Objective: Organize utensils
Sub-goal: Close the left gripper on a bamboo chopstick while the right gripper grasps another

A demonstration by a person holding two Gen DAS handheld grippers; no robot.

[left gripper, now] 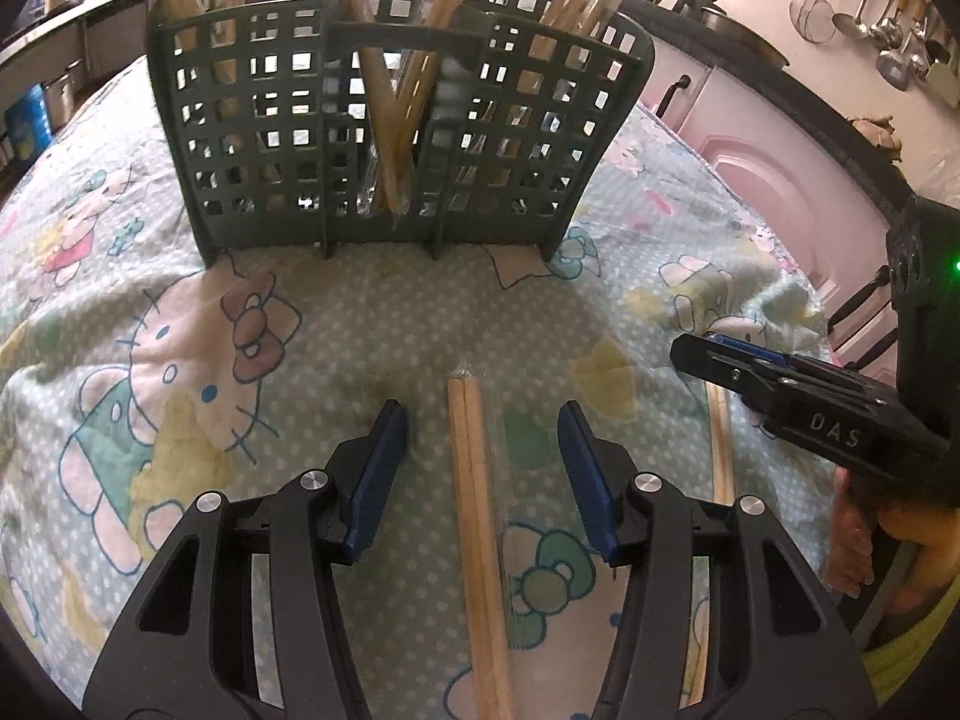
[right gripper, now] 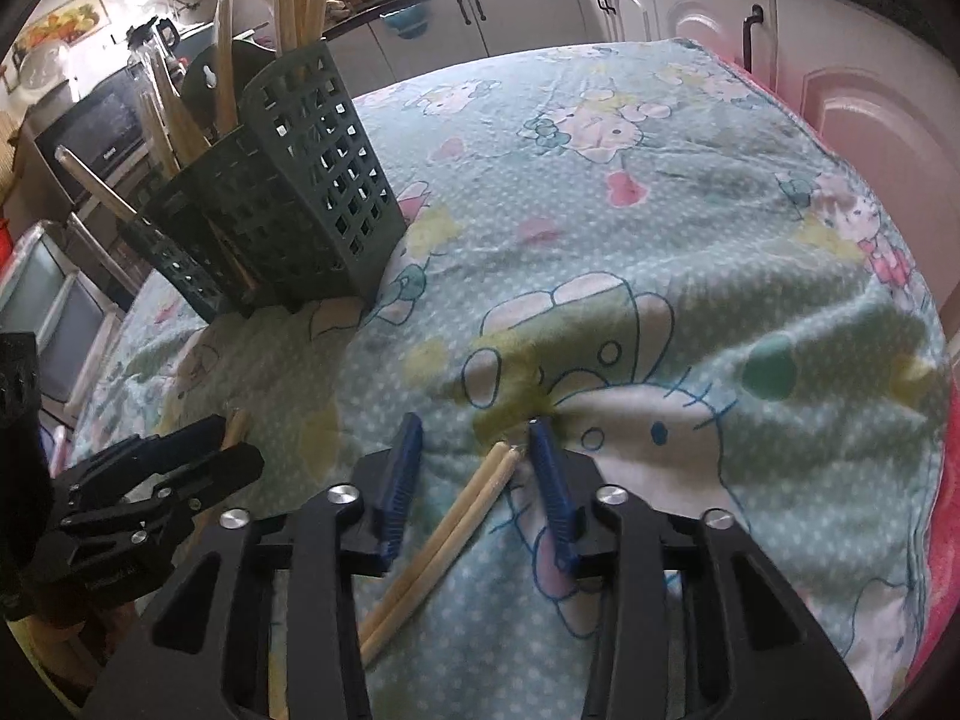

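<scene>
1. The left tool stood apart, straddling a wrapped chopstick pair on the cloth-covered bench.
2. The right tool stood apart over another pair.
3. Pickup was in hand; next, close and lift toward the green basket.

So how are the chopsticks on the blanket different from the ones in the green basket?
The chopsticks on the blanket lie flat, while the chopsticks in the green basket stand leaning. The first sit between the open left gripper; the others are behind grid walls. Both look like pale wood.
</scene>
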